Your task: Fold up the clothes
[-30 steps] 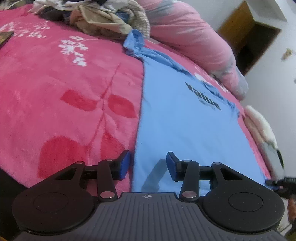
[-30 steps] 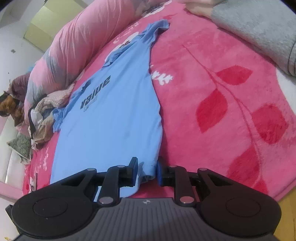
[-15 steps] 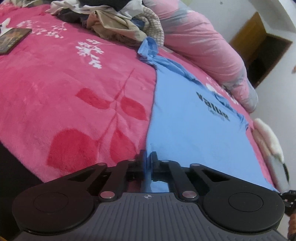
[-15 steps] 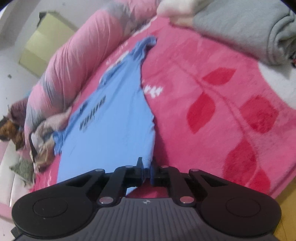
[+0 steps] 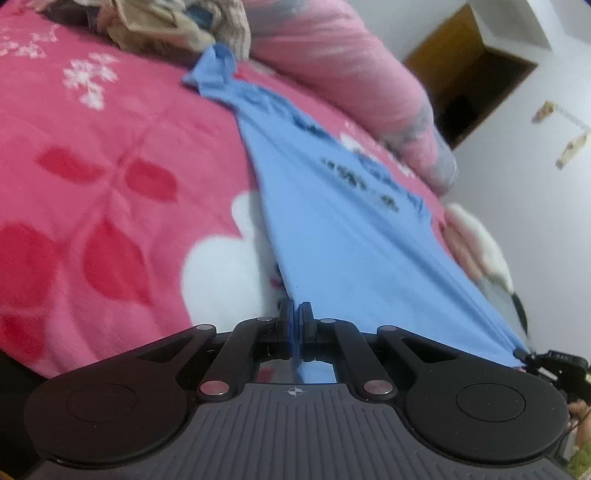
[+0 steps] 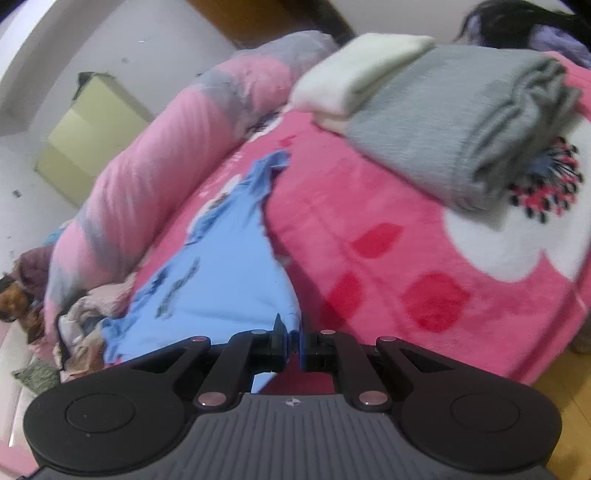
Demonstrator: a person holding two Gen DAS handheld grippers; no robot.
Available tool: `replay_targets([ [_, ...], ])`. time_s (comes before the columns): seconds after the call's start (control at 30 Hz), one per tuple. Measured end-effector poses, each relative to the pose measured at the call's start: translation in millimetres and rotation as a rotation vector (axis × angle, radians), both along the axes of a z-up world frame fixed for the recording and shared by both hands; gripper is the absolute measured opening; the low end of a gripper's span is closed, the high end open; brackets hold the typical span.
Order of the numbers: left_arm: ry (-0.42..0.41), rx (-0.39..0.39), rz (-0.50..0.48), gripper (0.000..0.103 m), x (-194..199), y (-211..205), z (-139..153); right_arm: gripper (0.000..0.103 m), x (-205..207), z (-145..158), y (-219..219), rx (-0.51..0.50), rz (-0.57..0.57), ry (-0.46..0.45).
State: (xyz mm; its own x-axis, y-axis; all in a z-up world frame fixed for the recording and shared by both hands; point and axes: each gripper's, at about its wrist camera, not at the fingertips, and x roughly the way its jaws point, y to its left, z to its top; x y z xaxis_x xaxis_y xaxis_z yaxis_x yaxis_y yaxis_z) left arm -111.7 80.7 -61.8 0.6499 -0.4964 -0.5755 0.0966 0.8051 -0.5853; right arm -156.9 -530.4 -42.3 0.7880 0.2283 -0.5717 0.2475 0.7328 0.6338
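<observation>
My left claw [image 5: 295, 314]: clamped on the blue shirt [image 5: 332, 229] hem, lower centre of frame.
My right claw [image 6: 291, 334]: pinched on the shirt's other hem corner.
Shirt: stretched taut over the pink blanket [image 5: 110, 166] on the bed.
Left view only: heap of unfolded clothes [image 5: 166, 29], top.
Right view only: folded grey garment [image 6: 461, 122] and white one [image 6: 354, 70], upper right.

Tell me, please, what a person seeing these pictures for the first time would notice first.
The light blue cotton T-shirt with dark lettering stands out, stretched across the bright pink fleece blanket with red leaves. Its near hem is pinched by the left gripper at one corner and the right gripper at the other. Behind, a folded grey knit garment lies on the blanket, under a folded cream one.
</observation>
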Motion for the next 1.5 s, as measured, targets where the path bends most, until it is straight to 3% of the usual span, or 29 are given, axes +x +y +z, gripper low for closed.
replay_targets([
  [0.23,0.035,-0.011,0.032,0.000,3.0,18.8,-4.1,0.006,-0.8,-25.1,-2.2,0.055,0.011,0.060],
  [0.33,0.077,-0.031,-0.031,0.001,8.1,20.4,-11.5,0.011,2.1,-32.5,0.7,0.008,0.029,0.131],
  [0.37,0.084,-0.032,-0.057,0.001,9.5,21.1,-11.4,0.019,1.6,-32.1,1.0,-0.010,0.031,0.146],
  [0.4,0.090,-0.033,-0.080,0.002,10.8,22.2,-10.9,0.038,-1.3,-27.0,-0.2,-0.036,0.020,0.147],
  [0.47,0.096,-0.028,-0.091,0.006,11.6,29.4,-7.2,0.056,-9.0,-12.4,-4.0,-0.099,-0.015,0.142],
  [0.53,0.096,-0.010,-0.088,0.017,13.3,38.4,-0.7,0.056,-15.7,6.1,-8.6,-0.157,-0.035,0.115],
  [0.67,0.016,0.059,-0.072,0.020,23.8,52.7,23.4,0.060,0.1,43.6,-18.2,-0.160,-0.045,0.019],
  [0.8,-0.060,0.074,-0.090,0.022,60.4,42.3,38.8,0.060,76.7,54.4,-10.4,-0.052,0.016,-0.050],
  [0.97,-0.085,0.090,-0.130,0.022,118.9,4.3,33.0,0.060,219.9,36.1,8.1,0.093,0.073,-0.017],
  [1.1,-0.070,0.106,-0.177,0.022,149.6,-21.5,18.0,0.060,336.8,9.9,20.7,0.047,0.081,0.062],
  [1.27,-0.066,0.133,-0.190,0.022,164.8,-28.7,-1.5,0.059,429.3,-33.2,33.7,-0.095,0.059,0.143],
  [1.33,-0.071,0.108,-0.181,0.022,165.9,-23.8,-7.3,0.034,440.1,-36.6,40.6,-0.141,0.086,0.093],
  [1.37,-0.075,0.093,-0.178,0.022,166.3,-21.2,-8.8,0.006,441.5,-34.7,44.3,-0.174,0.097,0.062],
  [1.5,-0.092,0.070,-0.178,0.022,167.7,-16.1,-12.9,0.005,440.9,-25.1,48.8,-0.308,0.070,-0.043],
])
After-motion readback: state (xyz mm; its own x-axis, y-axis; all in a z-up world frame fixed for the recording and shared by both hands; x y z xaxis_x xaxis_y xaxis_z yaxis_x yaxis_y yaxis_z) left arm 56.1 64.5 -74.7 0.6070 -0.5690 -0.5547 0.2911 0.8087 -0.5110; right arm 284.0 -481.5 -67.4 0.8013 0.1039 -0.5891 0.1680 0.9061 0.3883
